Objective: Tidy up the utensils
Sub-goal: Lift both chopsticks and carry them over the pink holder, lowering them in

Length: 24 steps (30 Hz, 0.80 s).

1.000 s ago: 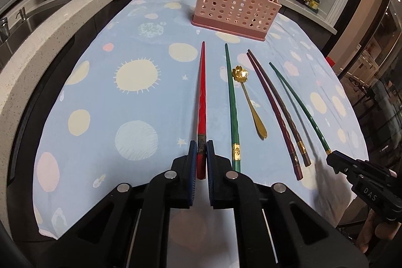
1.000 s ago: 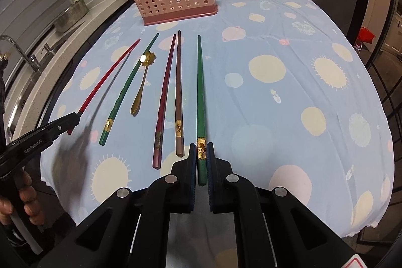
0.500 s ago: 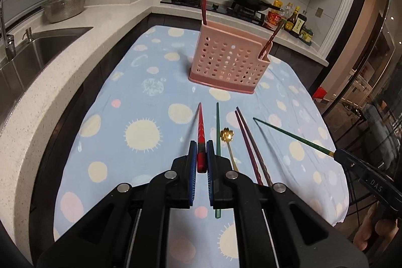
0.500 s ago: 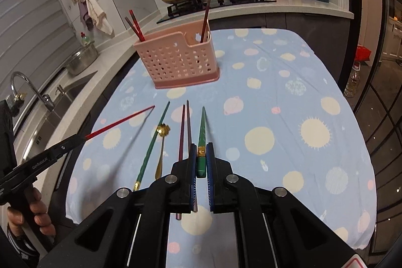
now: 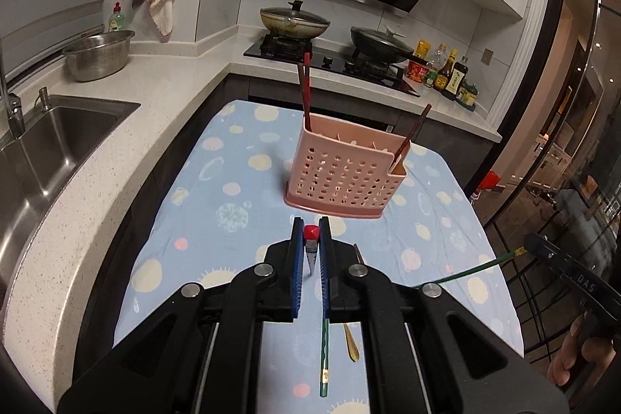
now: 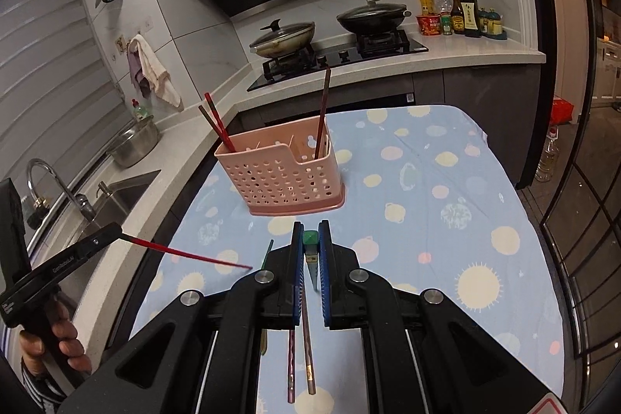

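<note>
Below, left tongs (image 5: 310, 239) hide most of spoon (image 5: 351, 346).

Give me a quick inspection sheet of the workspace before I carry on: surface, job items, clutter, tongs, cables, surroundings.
Surface: blue dotted tablecloth, smooth.
Job's things: pink utensil holder upright, three chopsticks standing in it; loose green chopstick, gold spoon and two dark chopsticks lying on the cloth.
Clutter: nothing seen on the cloth.
Tongs: left tongs shut on the red chopstick, clear of the cloth; right tongs shut on a green chopstick, also lifted.
Cables: nothing seen.
Surroundings: sink, metal colander, two lidded pans on the hob, sauce bottles.
</note>
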{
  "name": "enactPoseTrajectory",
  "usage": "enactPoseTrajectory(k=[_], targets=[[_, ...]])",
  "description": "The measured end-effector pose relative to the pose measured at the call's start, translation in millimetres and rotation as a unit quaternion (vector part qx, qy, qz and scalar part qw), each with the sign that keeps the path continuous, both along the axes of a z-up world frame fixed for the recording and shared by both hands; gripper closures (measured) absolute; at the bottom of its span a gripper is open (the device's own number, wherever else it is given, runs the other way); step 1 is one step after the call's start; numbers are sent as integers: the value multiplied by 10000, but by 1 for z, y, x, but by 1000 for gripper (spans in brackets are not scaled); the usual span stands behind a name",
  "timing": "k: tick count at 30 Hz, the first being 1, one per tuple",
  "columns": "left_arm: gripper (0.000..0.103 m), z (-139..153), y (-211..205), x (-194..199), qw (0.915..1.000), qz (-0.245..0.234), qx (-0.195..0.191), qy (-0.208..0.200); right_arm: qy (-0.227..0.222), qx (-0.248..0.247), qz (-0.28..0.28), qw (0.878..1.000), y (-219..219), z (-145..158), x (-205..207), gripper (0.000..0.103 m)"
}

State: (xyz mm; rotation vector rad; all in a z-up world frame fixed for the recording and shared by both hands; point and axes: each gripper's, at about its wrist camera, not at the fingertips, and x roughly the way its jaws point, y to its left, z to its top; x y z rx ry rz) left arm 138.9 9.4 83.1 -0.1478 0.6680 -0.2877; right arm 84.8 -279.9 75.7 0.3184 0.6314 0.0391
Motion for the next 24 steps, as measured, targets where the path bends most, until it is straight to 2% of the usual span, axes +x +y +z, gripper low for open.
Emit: enactPoseTrajectory(k=[13,24], targets=[[96,43,-9,36,9993,-30,-67,-369,-337,-48,24,9994,-2,38,36,96],[96,109,-30,84,9945,-234,-294,-977,-891,97,60,9960,-8,94,90,96]])
